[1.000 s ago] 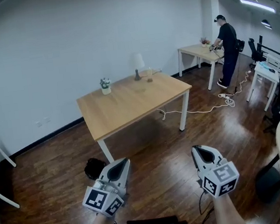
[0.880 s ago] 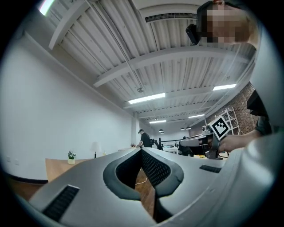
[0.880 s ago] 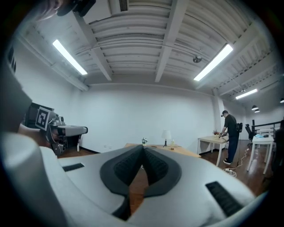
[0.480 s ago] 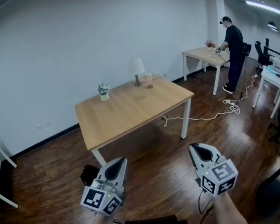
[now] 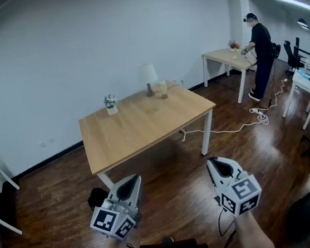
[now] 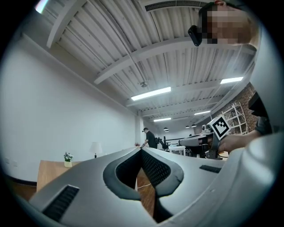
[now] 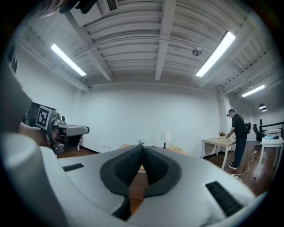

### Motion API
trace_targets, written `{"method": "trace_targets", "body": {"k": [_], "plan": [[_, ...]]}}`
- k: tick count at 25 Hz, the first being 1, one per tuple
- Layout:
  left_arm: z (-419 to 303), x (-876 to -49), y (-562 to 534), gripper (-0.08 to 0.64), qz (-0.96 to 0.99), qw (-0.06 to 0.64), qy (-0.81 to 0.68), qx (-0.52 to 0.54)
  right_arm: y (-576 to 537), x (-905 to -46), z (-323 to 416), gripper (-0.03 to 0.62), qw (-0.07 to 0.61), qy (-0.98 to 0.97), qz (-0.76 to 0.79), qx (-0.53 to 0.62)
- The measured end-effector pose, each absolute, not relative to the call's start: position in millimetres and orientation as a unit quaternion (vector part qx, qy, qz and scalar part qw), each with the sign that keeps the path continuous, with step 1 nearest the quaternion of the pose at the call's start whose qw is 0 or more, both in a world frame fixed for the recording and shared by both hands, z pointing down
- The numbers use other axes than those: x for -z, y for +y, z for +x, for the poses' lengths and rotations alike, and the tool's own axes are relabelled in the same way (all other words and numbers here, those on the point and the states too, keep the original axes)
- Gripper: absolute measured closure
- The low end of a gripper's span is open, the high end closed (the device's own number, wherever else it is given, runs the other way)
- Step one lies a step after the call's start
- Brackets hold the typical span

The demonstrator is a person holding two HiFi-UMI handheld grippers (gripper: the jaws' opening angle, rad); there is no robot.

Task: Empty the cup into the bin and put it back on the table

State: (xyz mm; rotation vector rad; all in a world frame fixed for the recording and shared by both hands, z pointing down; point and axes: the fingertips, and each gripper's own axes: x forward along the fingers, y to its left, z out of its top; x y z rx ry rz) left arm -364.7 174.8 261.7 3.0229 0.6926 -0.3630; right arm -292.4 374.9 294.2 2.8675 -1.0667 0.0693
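Left gripper (image 5: 134, 180) and right gripper (image 5: 214, 164) both clenched, empty, low over the floor. Bench (image 5: 144, 125) has shifted a bit left and nearer since a second ago, so probably still approaching. Cup (image 5: 163, 89) untouched at the bench's far edge by the lamp (image 5: 148, 76).

The table (image 5: 144, 125) stood ahead of the left gripper (image 5: 132, 179) and the right gripper (image 5: 213, 163), well apart from both. On its far edge stood a plant (image 5: 110, 103) to the left, and a lamp (image 5: 148, 74) with the cup (image 5: 163, 89) just right of it. The bin (image 5: 97, 198) sat on the floor just left of the left gripper, and a person (image 5: 261, 51) stood at a second table (image 5: 226, 57) far ahead, right of the right gripper.
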Motion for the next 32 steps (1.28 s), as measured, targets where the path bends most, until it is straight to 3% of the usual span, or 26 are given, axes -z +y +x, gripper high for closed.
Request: {"method": "trace_targets", "body": {"k": [32], "plan": [[-93.0,-263.9,89.6,0.56,0.966,0.029,0.231,0.113,287.1,-295.4,-25.8,0.592,0.055,-0.339,0.938,-0.043]]}}
